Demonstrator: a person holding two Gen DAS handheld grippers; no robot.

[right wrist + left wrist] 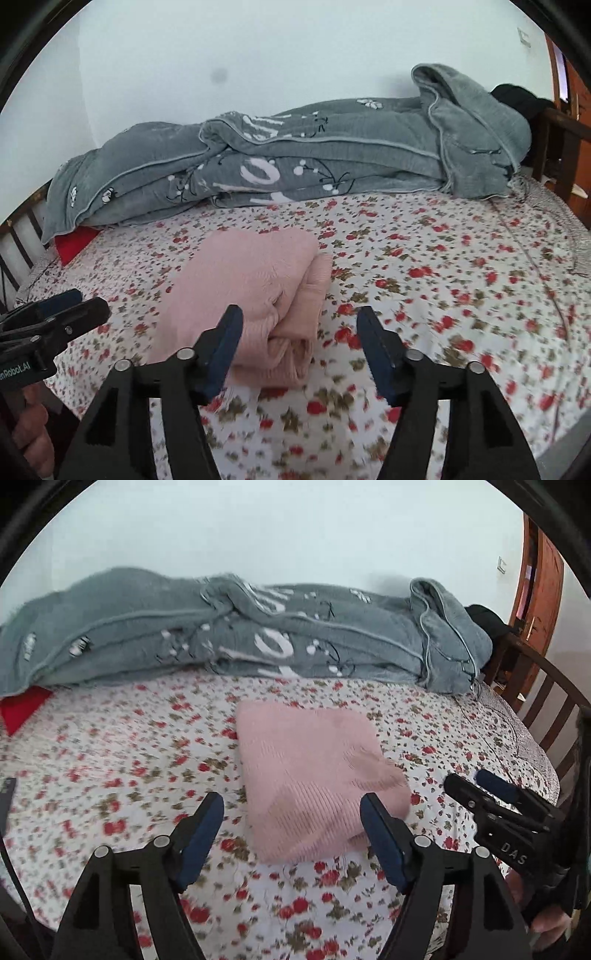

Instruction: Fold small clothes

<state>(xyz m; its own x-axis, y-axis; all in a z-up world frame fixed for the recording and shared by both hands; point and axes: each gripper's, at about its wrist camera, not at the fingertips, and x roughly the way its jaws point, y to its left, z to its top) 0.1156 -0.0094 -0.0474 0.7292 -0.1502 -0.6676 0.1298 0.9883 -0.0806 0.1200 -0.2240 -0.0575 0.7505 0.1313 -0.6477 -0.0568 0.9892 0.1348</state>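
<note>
- Black left gripper (pixel 291 812) with blue-padded fingers (pixel 201 834) filled the foreground of the left wrist view, its fingers spread wide with nothing between them, raised above the bed.
- Just beyond those fingers lay the folded pink knitted garment (pixel 314 779), a thick, roughly square bundle resting flat on the white bed sheet printed with small red flowers (pixel 122 760), near the middle of the bed.
- Black right gripper (pixel 299 332) appeared in the right wrist view in the same pose: its fingers (pixel 221 350) were spread apart, empty, and clear of the garment, which lay just ahead and to the left, its stacked folded layers showing at the near edge.
- Each gripper also showed at the side edge of the other's view, held by a person's hand (pixel 33 435).
- Behind the garment, a large grey fleece blanket with white lettering and flower shapes (pixel 240 635) was heaped along the far edge of the bed against a pale wall.
- A red fabric piece (pixel 22 709) peeked out from under the blanket's left end.
- A dark wooden slatted bed rail (pixel 546 701) ran along the right side, with a brown wooden door (pixel 535 576) behind it.
</note>
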